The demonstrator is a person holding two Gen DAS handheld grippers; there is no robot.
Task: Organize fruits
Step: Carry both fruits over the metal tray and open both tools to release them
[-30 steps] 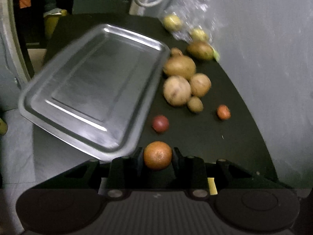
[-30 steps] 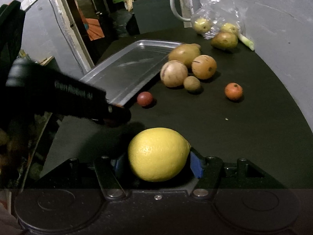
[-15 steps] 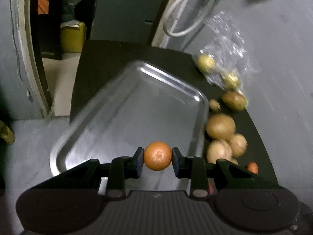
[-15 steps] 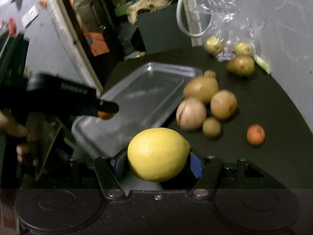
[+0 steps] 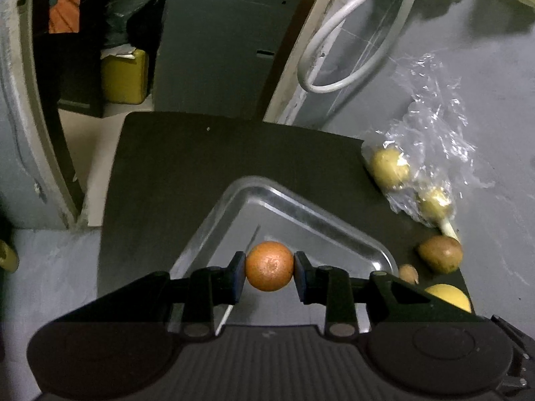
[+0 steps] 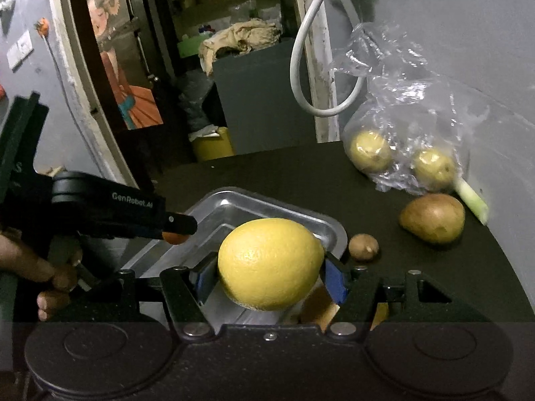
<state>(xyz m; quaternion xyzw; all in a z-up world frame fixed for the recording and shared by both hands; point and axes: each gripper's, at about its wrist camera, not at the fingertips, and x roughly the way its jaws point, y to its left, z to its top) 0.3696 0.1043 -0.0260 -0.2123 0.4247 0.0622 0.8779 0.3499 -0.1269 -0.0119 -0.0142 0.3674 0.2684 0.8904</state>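
Two grippers are in my hands, and both are clamped on fruit. My left gripper point(image 5: 270, 275) has its jaws drawn in close, with both pads pressed against the sides of a small orange point(image 5: 269, 266). It holds that orange in the air over the metal tray point(image 5: 302, 215), above the tray's far corner. From the right wrist view I can see the same gripper point(image 6: 177, 230) reaching in from the left, with a hand point(image 6: 40, 275) wrapped around its handle.

My right gripper point(image 6: 270, 279) is spread much wider and grips a big lemon point(image 6: 270, 264) between its blue pads. The lemon hangs above the near right part of the tray point(image 6: 234, 205), and hides much of the tray floor from that camera.

The tray sits on a dark table point(image 6: 434, 277). Just off its right corner lies a small brown fruit point(image 6: 363, 247), and farther right a larger brown pear point(image 6: 433, 218). Behind them, against the grey wall, a crumpled clear plastic bag point(image 6: 401, 100) holds two yellowish fruits point(image 6: 369, 151), with a pale green stalk point(image 6: 471, 197) poking out beside it. A white cable point(image 6: 301, 67) loops down the wall behind the bag. Below the right gripper's fingers I see a tan shape I cannot identify.
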